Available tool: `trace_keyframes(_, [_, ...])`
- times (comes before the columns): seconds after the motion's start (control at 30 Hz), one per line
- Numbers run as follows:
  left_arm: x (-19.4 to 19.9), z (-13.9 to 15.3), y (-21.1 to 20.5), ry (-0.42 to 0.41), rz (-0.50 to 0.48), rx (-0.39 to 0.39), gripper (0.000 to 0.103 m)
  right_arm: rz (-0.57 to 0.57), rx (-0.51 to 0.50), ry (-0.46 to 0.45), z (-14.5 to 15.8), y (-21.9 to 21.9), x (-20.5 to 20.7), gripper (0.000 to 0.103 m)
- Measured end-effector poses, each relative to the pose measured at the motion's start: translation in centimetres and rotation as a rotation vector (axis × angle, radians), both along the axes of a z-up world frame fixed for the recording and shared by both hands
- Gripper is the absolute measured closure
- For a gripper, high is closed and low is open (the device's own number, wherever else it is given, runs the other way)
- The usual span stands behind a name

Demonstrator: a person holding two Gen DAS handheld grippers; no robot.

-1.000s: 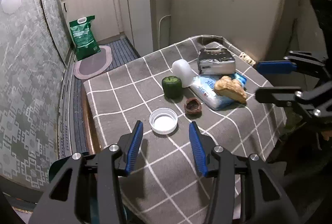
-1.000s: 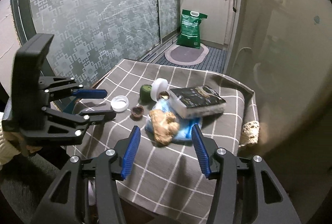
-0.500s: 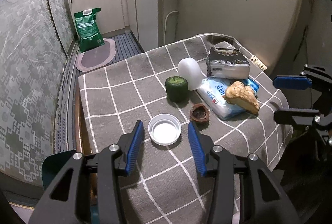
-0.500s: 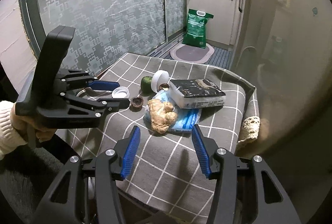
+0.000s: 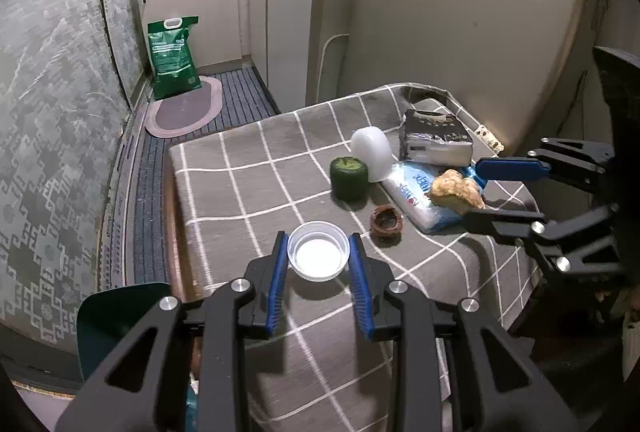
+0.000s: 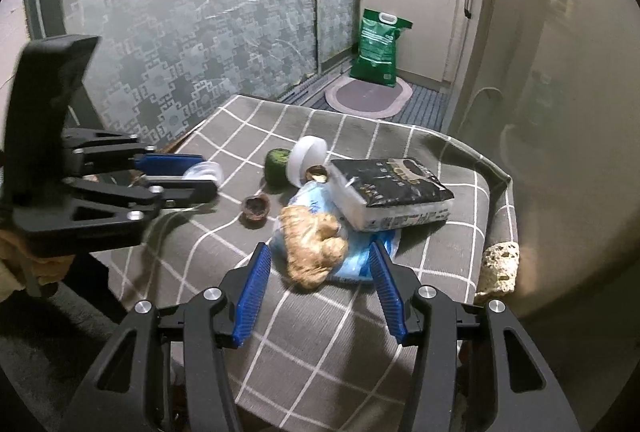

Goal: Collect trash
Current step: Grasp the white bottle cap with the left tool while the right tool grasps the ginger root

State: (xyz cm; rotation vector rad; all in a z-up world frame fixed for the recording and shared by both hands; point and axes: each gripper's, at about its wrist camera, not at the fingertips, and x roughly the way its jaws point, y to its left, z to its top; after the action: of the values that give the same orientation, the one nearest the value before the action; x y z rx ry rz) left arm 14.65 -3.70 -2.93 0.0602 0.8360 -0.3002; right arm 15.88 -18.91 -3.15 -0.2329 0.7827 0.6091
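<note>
On checked cloth (image 5: 240,192): my left tongs (image 5: 319,252) just closing round white cap (image 5: 319,256), pads touching; contact hidden in right view. Right tongs (image 6: 318,268) agape, straddling ginger (image 6: 314,244).

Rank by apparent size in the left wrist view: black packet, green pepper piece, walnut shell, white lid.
1. black packet
2. white lid and green pepper piece: alike; the lid's nearness inflates it
3. walnut shell
</note>
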Motion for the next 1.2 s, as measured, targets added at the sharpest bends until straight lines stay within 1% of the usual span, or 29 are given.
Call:
trace_keyframes(0.17, [-0.5, 0.4, 1.2, -0.007, 0.008, -0.013, 0.071, -0.008, 0.008, 0.013, -0.2, 0.4, 0.7, 0.06])
trace_keyframes(0.27, [-0.8, 0.7, 1.9, -0.013, 0.01, -0.019, 0.071, -0.007, 0.016, 0.023, -0.2, 0.6, 0.9, 0.06])
trace_keyframes(0.57, [-1.8, 1.6, 3.9, -0.033, 0.021, -0.044, 0.071, -0.015, -0.008, 0.036, -0.6, 1.8, 1.4, 0.063])
trace_keyframes(0.63, [-2.1, 1.8, 4.3, -0.037, 0.024, -0.049, 0.071, -0.018, -0.017, 0.042, -0.5, 2.0, 1.4, 0.066])
trace_keyframes(0.73, [-2.4, 1.9, 5.0, -0.04, 0.03, -0.055, 0.071, -0.028, -0.027, 0.033, -0.2, 2.2, 1.2, 0.068])
trace_keyframes(0.77, [-2.5, 1.9, 5.3, -0.041, 0.034, -0.056, 0.071, -0.029, -0.029, 0.029, 0.0, 2.4, 1.2, 0.071])
trace_keyframes(1.0, [-3.1, 2.1, 7.4, -0.043, 0.062, -0.07, 0.071, -0.021, -0.02, -0.003, 1.7, 3.5, 0.3, 0.071])
trace_keyframes(1.2, [-3.5, 1.4, 9.6, -0.031, 0.098, -0.063, 0.071, 0.002, -0.005, -0.021, 2.9, 5.6, 0.1, 0.071])
